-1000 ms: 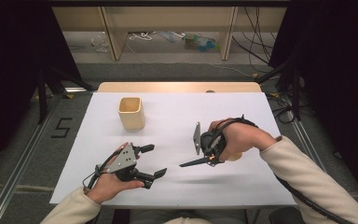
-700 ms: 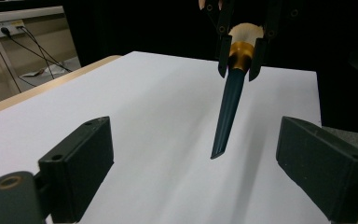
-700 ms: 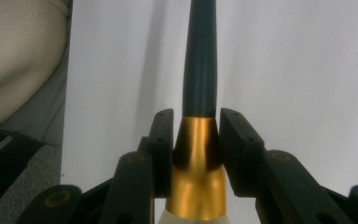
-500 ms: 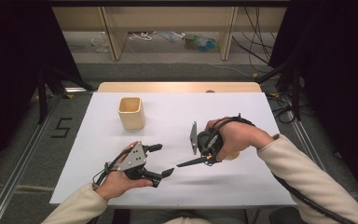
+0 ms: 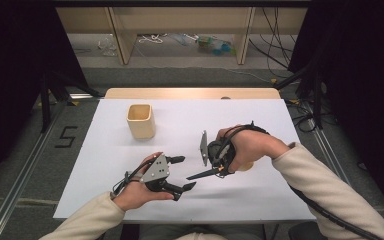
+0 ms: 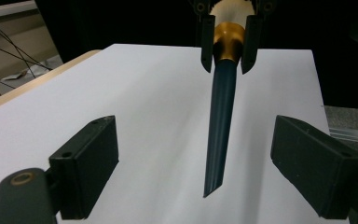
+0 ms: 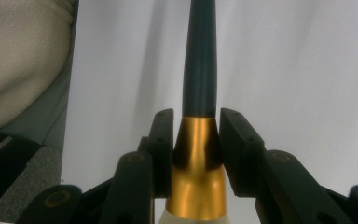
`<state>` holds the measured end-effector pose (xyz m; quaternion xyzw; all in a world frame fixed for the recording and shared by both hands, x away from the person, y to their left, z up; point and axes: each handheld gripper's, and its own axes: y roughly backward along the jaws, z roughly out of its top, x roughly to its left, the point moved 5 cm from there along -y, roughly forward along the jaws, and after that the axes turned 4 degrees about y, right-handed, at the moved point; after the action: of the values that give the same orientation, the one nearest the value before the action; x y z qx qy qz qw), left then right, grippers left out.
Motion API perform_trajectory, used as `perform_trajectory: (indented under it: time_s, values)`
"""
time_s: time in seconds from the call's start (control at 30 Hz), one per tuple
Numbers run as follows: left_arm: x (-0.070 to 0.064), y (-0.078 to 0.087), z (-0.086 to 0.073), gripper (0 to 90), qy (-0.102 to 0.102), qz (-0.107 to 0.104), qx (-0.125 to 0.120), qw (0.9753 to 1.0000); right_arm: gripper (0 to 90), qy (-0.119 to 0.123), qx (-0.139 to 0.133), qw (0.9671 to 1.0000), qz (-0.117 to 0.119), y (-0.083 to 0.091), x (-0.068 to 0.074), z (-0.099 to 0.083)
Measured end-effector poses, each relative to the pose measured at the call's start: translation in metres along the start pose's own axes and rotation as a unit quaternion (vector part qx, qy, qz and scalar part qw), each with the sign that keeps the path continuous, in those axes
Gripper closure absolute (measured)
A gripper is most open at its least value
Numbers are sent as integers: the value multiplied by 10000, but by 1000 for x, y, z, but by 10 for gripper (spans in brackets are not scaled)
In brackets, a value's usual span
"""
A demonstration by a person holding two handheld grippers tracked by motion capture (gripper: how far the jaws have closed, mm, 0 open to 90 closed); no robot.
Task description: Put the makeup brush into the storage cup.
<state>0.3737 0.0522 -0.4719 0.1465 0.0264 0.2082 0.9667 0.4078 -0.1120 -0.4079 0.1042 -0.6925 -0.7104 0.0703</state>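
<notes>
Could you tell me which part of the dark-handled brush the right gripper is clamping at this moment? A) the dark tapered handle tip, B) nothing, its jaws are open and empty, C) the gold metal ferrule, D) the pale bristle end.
C: in the right gripper view the right gripper has both jaws closed against the gold ferrule of the brush, with the dark handle extending beyond them over the white table.

White-topped table (image 5: pixel 280 195) (wooden far edge), pale square cup (image 5: pixel 141 120) upright — left of centre
</notes>
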Motion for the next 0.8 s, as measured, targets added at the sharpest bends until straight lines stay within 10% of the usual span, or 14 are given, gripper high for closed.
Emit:
perform_trajectory:
  time_s: [0.8]
  values:
    - [-3, -15, 1, 266, -13, -99, 158, 9998, 675, 307, -12, 9995, -13, 1, -5, 12]
